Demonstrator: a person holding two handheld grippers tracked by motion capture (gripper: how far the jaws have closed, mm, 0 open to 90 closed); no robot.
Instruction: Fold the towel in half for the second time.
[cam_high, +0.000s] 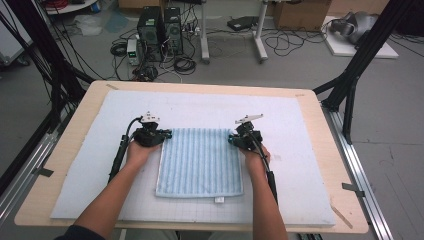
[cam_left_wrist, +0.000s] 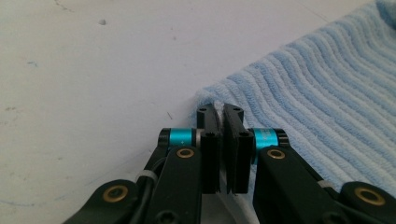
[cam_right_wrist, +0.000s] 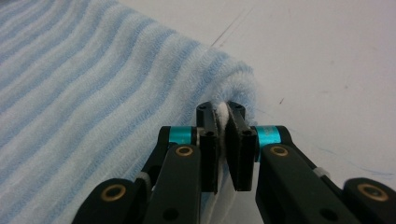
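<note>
Blue striped towel pinched at both far corners — left gripper clamped tight on the left one, right gripper clamped on the right, a fold of white cloth caught between its jaws. Spread flat otherwise on the white mat — mid-table, tag at the near edge. Wooden table beneath.

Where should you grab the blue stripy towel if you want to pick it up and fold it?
Best by its two far corners, one per gripper, coming in low from the sides. The towel lies flat on the white mat, so only edges and corners give the jaws something to pinch. Both are there already: the left gripper and the right gripper are each shut on a far corner.
</note>
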